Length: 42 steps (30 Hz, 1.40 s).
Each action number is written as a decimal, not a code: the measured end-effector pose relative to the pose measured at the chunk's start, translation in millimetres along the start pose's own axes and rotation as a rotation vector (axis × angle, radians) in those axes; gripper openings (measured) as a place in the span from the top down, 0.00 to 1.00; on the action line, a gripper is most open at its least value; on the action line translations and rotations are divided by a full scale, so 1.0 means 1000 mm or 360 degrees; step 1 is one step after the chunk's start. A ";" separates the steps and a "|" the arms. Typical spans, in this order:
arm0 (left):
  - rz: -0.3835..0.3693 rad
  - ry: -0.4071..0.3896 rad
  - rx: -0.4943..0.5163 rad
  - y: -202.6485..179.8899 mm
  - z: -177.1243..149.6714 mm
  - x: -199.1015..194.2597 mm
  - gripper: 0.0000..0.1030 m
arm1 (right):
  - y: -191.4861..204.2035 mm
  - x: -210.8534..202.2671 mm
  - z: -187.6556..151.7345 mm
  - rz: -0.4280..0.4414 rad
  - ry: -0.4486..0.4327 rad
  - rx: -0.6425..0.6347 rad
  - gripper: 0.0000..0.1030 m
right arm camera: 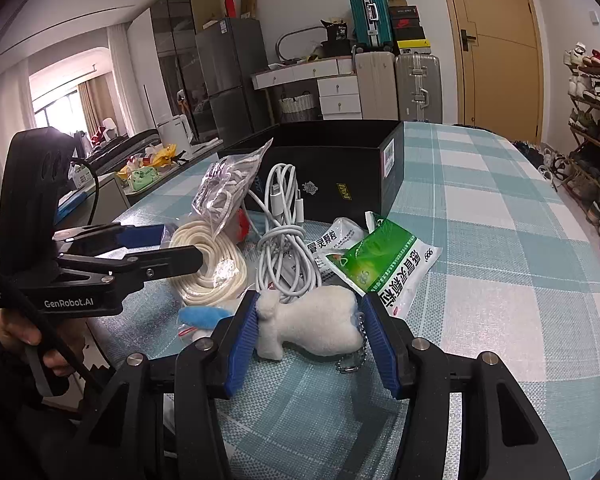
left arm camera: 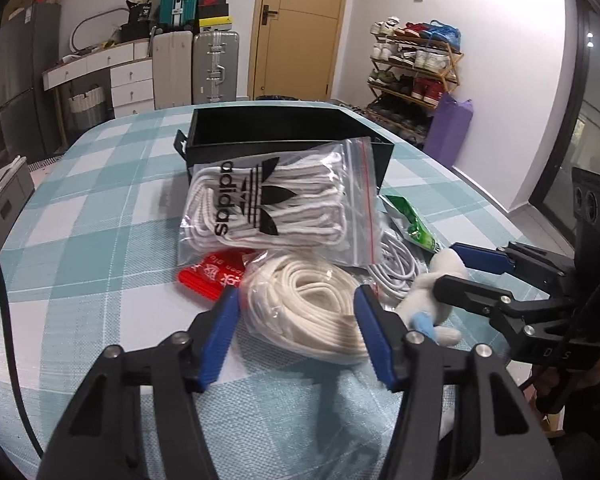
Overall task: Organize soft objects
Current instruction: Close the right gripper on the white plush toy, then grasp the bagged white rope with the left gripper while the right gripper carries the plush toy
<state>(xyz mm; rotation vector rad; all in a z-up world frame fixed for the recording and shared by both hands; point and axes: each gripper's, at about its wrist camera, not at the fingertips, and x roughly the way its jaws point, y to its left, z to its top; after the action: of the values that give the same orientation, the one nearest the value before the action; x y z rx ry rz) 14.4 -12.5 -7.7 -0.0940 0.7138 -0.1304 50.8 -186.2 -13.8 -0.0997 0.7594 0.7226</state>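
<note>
Landmark: black box (left arm camera: 288,136), open-topped, on the teal-and-white checked tablecloth (left arm camera: 80,216); every place below is given relative to it.

My left gripper (left arm camera: 296,300): jaws apart; blue pads either side of the bagged coil of cream cord (left arm camera: 312,308), which lies on the cloth on the near side of the box; from this view I cannot tell whether the pads touch the bag.

My right gripper (right arm camera: 308,312): jaws apart; blue pads flanking the white plush toy (right arm camera: 312,326); pads look just beside the plush, actual contact not resolvable.

Plush toy: lying on the cloth, well in front of the box, at the near edge of the pile; a ball chain (right arm camera: 354,354) trails from it; a small blue plush part (right arm camera: 202,316) lies beside it.

Adidas zip bag of white laces (left arm camera: 276,208): leaning against the near wall of the box, outside it.

White charging cable (right arm camera: 286,240): bundled in front of the box, between the cord coil and the green-and-white medicine sachet (right arm camera: 384,264).

Red packet (left arm camera: 210,274): in front of the box, partly under the laces bag.

Box interior: not visible from either camera.
</note>
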 end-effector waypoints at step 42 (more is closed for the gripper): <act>-0.0039 -0.0296 -0.0088 0.010 0.018 -0.057 0.87 | 0.006 -0.046 0.026 -0.0085 -0.0299 0.0008 0.51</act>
<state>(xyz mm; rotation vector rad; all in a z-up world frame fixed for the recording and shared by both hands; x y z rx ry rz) -15.4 6.3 41.7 -0.1657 0.5305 -0.1239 39.6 -199.1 36.7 -0.0466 0.5772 0.6692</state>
